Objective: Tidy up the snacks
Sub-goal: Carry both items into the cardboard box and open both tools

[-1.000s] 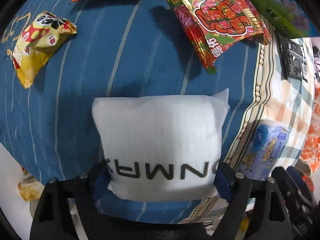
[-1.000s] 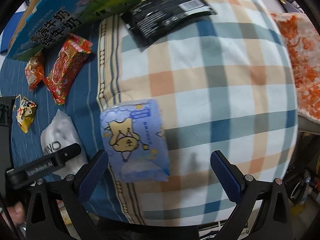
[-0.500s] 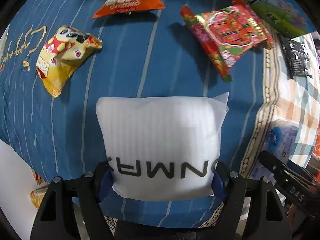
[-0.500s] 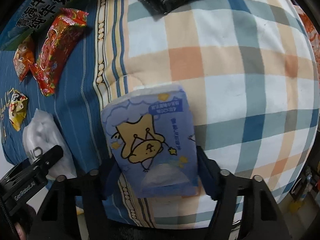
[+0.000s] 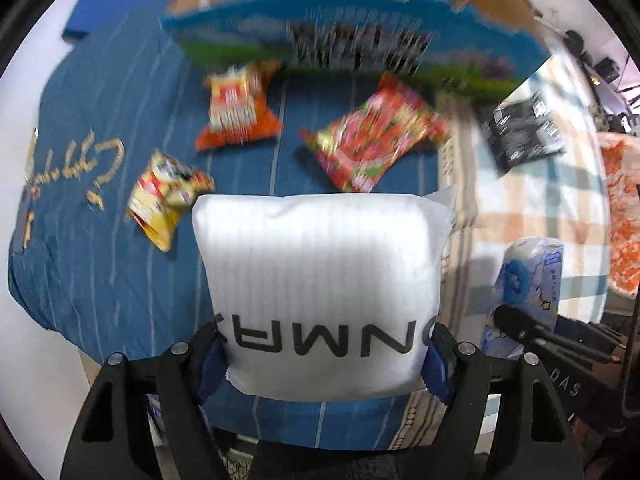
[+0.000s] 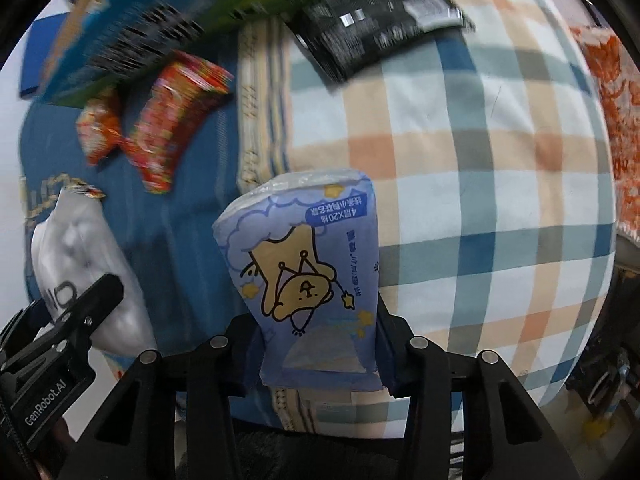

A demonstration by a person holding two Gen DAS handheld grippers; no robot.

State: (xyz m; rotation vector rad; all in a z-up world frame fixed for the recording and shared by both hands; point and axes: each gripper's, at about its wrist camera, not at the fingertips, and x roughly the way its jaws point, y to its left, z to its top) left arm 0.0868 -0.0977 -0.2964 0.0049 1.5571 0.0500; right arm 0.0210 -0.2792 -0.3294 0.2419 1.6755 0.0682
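A white puffy packet [image 5: 320, 280] with black letters is lifted above the blue cloth, my left gripper [image 5: 324, 360] shut on its near end. A pale blue pack [image 6: 308, 276] with a cartoon bear is raised too, my right gripper [image 6: 320, 356] shut on its lower end. On the cloth lie a yellow snack bag [image 5: 164, 196], an orange bag [image 5: 236, 108], a red bag [image 5: 372, 140] and a black packet [image 5: 520, 136]. An open cardboard box [image 5: 360, 28] with blue and green printed sides stands at the far end.
The bed is covered by a blue striped cloth [image 5: 100, 240] on the left and a checked cloth [image 6: 480, 200] on the right. An orange patterned fabric [image 6: 616, 120] lies at the far right edge. The floor shows past the near edge.
Both grippers rose and tilted up, carrying their packs off the cloth. The right gripper, open a second ago, closed on the blue pack. The box came into view.
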